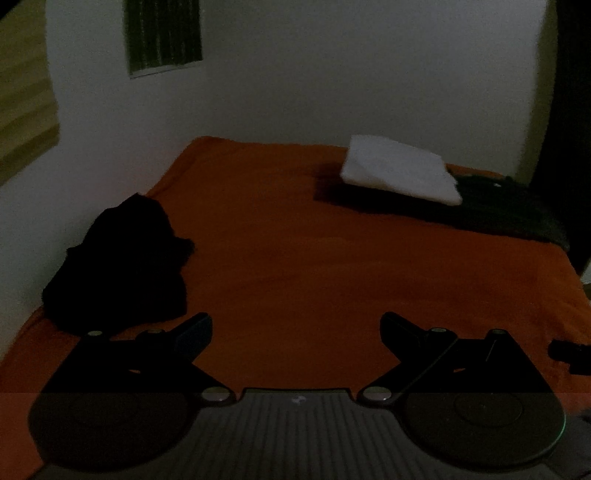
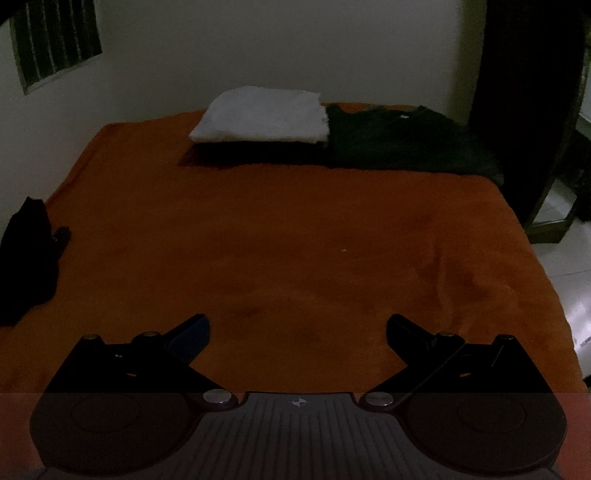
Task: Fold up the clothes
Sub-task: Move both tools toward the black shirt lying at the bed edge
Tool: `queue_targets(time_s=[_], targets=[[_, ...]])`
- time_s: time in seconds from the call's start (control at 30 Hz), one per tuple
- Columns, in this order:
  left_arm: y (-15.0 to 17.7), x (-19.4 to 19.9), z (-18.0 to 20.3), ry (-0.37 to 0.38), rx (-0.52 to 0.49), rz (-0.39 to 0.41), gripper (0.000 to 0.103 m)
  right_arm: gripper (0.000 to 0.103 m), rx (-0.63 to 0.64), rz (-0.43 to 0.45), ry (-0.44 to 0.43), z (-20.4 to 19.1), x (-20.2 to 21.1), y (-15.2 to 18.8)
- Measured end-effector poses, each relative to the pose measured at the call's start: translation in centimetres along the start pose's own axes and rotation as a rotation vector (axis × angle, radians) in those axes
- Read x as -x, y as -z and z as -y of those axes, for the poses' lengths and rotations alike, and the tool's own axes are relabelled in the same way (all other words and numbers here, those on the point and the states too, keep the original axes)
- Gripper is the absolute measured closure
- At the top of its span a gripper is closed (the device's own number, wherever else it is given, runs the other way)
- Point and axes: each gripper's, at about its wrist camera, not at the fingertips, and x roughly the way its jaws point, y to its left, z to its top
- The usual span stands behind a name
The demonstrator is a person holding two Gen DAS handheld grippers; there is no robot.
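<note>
A crumpled black garment (image 1: 122,266) lies in a heap at the left edge of the orange bed (image 1: 295,258); the right wrist view shows the same heap (image 2: 27,258) at its far left. My left gripper (image 1: 295,325) hovers open over the near part of the bed, just right of the heap, with nothing between its fingers. My right gripper (image 2: 297,326) is also open and empty above the bare orange bed cover (image 2: 295,229). At the far side a folded white cloth (image 2: 262,116) rests beside a flat dark garment (image 2: 406,140).
The room is dim. White walls close the bed in on the left and behind, with a barred window (image 1: 164,35) high up. A dark wooden frame (image 2: 524,110) stands at the right, beside pale floor tiles (image 2: 569,266). The other gripper's tip (image 1: 570,352) shows at the right edge.
</note>
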Motion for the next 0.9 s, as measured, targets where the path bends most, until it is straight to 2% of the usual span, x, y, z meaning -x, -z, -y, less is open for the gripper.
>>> queue_targets(time_s=[0.23, 0.43, 0.7, 0.9], targets=[[-1.1, -0.2, -5.2, -0.097, 0.047, -0.017, 0.000, 0.000, 0.098, -0.018, -0.071, -4.4, 0.2, 0.2], [-1.0, -1.3, -11.2, -0.138, 0.099, -0.036, 0.000, 0.000, 0.129, -0.015, -0.146, -9.0, -0.8, -0.9], [-0.3, -6.4, -20.7, -0.198, 0.268, -0.048, 0.000, 0.000, 0.164, 0.036, -0.349, -16.1, -3.5, -2.2], [1.0, -12.0, -24.7, -0.216, 0.319, -0.112, 0.000, 0.000, 0.243, 0.032, -0.458, -22.9, -7.3, -2.6]])
